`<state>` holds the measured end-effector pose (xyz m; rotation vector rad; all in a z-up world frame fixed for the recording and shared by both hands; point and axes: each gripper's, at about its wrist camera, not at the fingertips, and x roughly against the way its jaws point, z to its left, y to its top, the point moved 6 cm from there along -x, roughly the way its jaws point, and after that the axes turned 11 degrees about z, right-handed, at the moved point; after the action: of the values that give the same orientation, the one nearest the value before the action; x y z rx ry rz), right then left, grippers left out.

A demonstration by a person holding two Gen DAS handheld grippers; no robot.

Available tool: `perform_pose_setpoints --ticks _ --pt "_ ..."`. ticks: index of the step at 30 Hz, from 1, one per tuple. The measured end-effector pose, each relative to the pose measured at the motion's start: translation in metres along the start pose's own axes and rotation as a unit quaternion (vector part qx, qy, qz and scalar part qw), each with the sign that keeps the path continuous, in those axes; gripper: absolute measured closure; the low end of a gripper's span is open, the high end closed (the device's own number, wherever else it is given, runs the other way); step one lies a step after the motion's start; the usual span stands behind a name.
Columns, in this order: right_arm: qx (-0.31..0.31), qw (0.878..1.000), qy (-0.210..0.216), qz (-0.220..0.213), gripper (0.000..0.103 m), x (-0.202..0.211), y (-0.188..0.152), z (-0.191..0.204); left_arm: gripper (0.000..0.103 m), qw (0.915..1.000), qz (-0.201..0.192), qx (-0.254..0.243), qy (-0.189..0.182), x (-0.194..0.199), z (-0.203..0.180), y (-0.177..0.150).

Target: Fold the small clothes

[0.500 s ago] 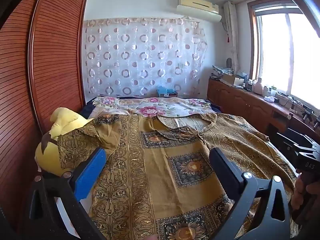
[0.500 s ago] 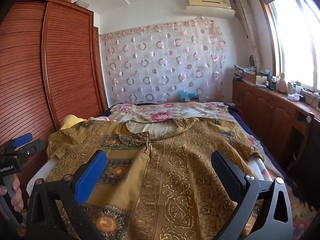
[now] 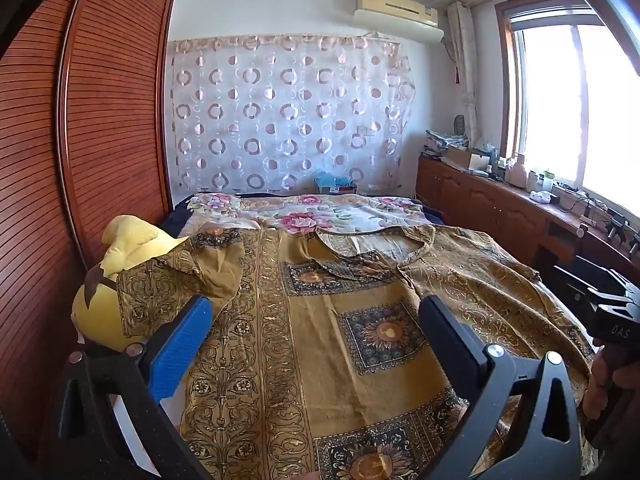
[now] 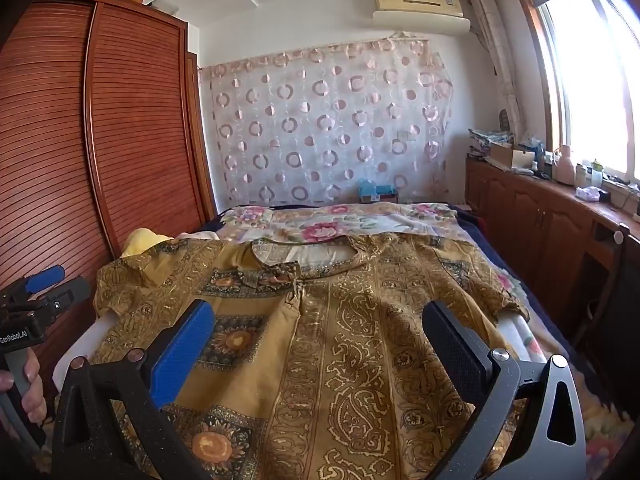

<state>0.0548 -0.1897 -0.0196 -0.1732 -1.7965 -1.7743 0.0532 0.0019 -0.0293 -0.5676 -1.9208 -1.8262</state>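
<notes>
A mustard-gold patterned shirt (image 3: 320, 320) (image 4: 360, 320) lies spread front-up on the bed, collar toward the far end. Its left sleeve (image 3: 176, 284) is crumpled over a yellow plush toy (image 3: 124, 248). My left gripper (image 3: 314, 314) hovers above the shirt's left half, jaws wide apart, nothing between them. My right gripper (image 4: 318, 320) hovers over the middle and right half, also wide open and empty. The right sleeve (image 4: 480, 276) lies flat near the bed's right edge. Each view shows the other gripper at its side edge, held by a hand.
A floral bedspread (image 3: 304, 216) covers the far end of the bed. A red-brown slatted wardrobe (image 3: 100, 140) stands close on the left. A low wooden cabinet (image 4: 540, 216) with clutter runs under the window on the right.
</notes>
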Motion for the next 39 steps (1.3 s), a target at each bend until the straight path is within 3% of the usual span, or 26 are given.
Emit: perform_pose_setpoints --ticks 39 --pt "0.002 1.0 0.002 0.002 0.0 0.0015 -0.0021 0.0014 0.0 1.0 -0.004 -0.005 0.004 0.0063 -0.0014 0.0056"
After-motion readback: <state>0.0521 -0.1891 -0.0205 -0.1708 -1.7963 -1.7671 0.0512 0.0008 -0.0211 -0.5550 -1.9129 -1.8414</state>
